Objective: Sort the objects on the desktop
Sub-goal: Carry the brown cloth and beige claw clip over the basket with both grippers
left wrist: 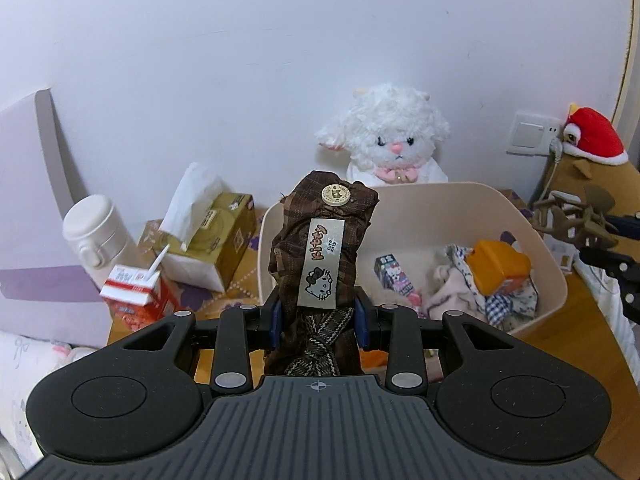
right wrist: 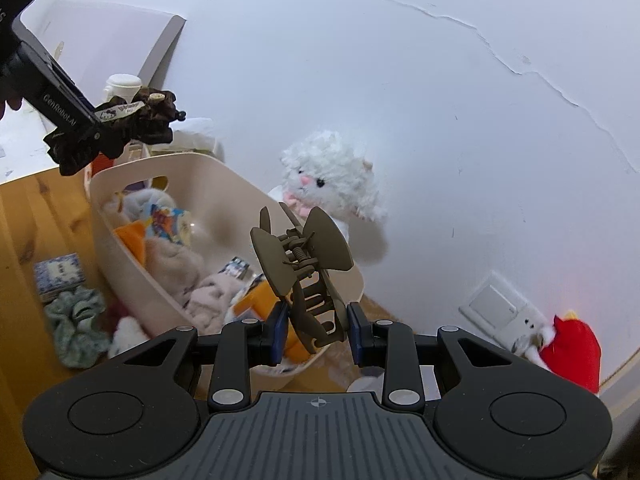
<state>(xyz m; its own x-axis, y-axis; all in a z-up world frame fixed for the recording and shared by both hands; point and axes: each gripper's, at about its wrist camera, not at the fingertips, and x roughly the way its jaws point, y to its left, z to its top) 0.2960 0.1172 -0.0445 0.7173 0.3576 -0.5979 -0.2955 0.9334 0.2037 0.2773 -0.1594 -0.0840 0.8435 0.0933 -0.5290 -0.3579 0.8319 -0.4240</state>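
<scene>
The left gripper [left wrist: 318,316] pinches the floppy brown hair bow [left wrist: 320,248] above the near edge of the beige bin [left wrist: 554,280], and the right gripper [right wrist: 316,334] pinches the brown hair claw [right wrist: 302,268] by its thin teeth over the bin, so either could slip and fall onto the table.

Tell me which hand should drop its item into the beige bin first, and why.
Probably the right. The right gripper holds the brown claw clip directly over the beige bin, while the left gripper, clamped on the brown plaid hair accessory, appears short of its rim.
</scene>
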